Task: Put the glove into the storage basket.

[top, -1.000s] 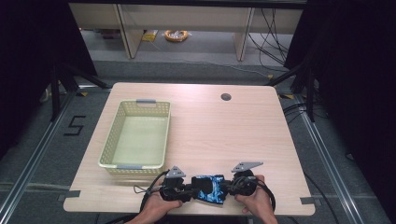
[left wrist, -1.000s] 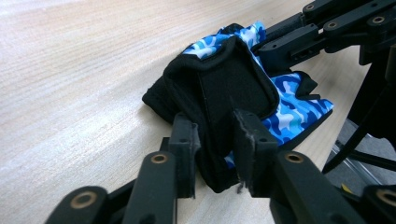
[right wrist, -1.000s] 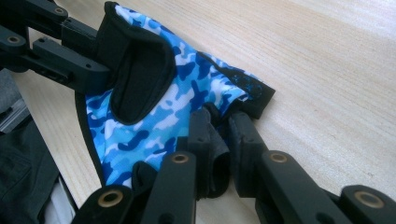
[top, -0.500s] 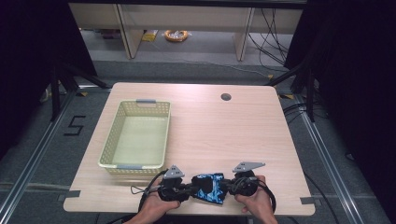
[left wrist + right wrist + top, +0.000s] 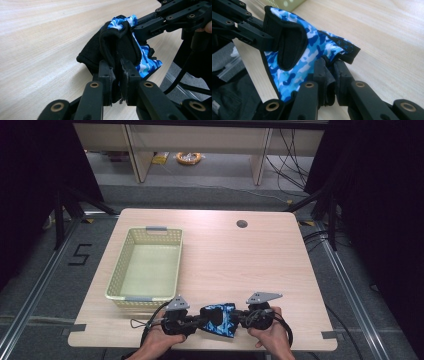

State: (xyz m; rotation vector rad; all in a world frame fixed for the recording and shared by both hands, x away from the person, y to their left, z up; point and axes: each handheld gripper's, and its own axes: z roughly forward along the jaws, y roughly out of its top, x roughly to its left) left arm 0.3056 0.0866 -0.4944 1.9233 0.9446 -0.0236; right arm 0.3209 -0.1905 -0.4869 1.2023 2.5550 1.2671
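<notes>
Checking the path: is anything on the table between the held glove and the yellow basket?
Nothing visible. Both grippers, left and right, pinch the blue camouflage glove near the table's front edge; only bare wood lies between it and the basket.

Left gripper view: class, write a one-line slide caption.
Left hand-held gripper pinches a blue camouflage glove above the table.

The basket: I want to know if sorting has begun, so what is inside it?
The basket holds nothing on the floor that shows. Its near wall hides a thin strip of that floor. The glove is outside it, held between the left gripper and right gripper.
</notes>
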